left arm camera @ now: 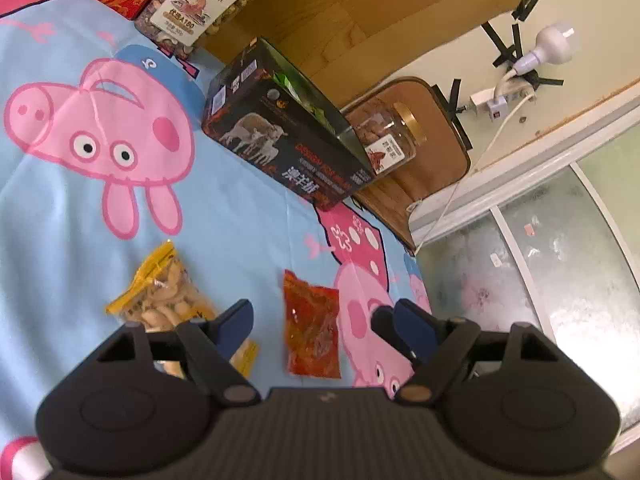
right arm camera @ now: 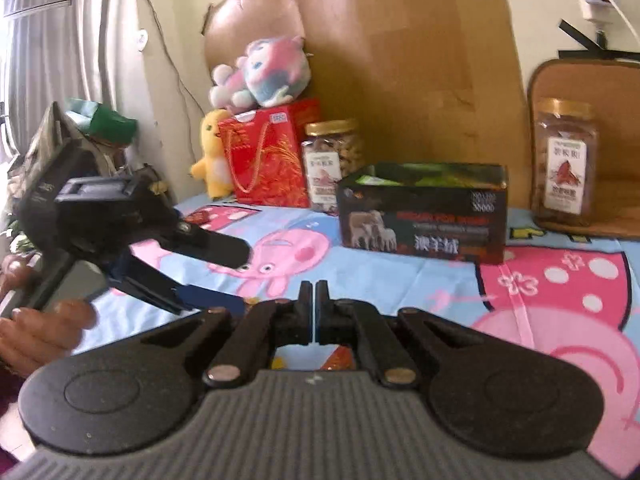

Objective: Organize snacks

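Hovering above the cartoon-pig sheet (left arm camera: pixel 240 208) of the bed, the left gripper (left arm camera: pixel 312 320) has its fingers (left arm camera: pixel 236 320) spread wide with nothing pressed between them; the red snack packet (left arm camera: pixel 312 328) lies flat on the sheet in the gap, nearer the right finger than the left, clear of both. A clear packet with yellow ends (left arm camera: pixel 168 300) lies just beside it, partly hidden under the left finger. In the right wrist view this gripper points down at a slant across the sheet, a hand (right arm camera: pixel 36 332) wrapped round its handle at the left edge.

The right gripper (right arm camera: pixel 314 308) has its fingers shut together with only a thin slit between them and nothing held; a sliver of red packet shows on the sheet beneath its body. It points roughly level toward the far side of the bed.

Farther on, near the far edge of the sheet, an open dark box printed with sheep (right arm camera: pixel 424 216) stands upright. Past it a gold-lidded jar of nuts (right arm camera: pixel 566 164) sits on a brown mat toward the far right corner, and a second nut jar (right arm camera: pixel 330 160) stands just beside a red gift bag (right arm camera: pixel 268 160) further left. Soft toys (right arm camera: pixel 260 72) sit on and beside the bag, against cardboard (right arm camera: pixel 400 60) leaning on the wall
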`<state>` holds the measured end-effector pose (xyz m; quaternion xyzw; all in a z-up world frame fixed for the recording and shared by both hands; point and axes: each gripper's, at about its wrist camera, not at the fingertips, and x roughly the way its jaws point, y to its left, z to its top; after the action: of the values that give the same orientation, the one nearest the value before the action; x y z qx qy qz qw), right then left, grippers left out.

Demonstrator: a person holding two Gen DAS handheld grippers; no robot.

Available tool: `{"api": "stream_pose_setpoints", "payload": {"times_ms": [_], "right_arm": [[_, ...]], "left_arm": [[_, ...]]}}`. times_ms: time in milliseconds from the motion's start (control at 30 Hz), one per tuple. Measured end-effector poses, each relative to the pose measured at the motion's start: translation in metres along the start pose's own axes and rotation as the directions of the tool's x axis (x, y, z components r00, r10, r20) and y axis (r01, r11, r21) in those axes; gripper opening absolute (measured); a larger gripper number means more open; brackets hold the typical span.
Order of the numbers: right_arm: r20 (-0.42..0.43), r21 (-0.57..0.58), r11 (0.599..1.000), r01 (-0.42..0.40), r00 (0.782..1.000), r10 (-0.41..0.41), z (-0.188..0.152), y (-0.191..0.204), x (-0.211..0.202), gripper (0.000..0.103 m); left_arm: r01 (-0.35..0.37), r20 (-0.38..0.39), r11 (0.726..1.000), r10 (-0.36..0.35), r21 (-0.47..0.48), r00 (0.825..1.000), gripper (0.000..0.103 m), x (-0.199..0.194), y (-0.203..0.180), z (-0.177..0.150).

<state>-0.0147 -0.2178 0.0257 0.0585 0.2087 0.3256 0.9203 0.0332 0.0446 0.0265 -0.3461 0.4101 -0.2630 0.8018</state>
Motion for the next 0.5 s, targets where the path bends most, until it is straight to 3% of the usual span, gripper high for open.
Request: {"api": "stream_pose_setpoints", "payload": {"times_ms": [200,300,367,500], "right_arm": [[-0.056,0.227,0.969,0.099,0.995,-0.088,-0.016,-0.063,0.003,0.019],[-0.105,0.335,0.939,0.079,0.993,-0.046,-0.024,-0.085,0.017,0.023],[-0.114,0.393,0.919,0.033,0.993,0.013,-0.030,-0.089,0.022,0.022],[-0.116,0.396,0.918,0.004,0.992,0.045,-0.029,-0.080,0.021,0.005]], "left_arm": [[0.023,-0.078,0.999,-0.020,0.039,0.997,0.080,0.032,-0.013,-0.004],[0.029,-0.121,1.000,-0.028,0.010,0.992,0.074,0.049,-0.009,-0.009],[0.031,-0.119,1.000,-0.029,0.007,0.992,0.074,0.048,-0.007,-0.011],[0.019,-0.077,1.000,-0.019,-0.002,0.997,0.075,0.029,-0.003,-0.005]]}}
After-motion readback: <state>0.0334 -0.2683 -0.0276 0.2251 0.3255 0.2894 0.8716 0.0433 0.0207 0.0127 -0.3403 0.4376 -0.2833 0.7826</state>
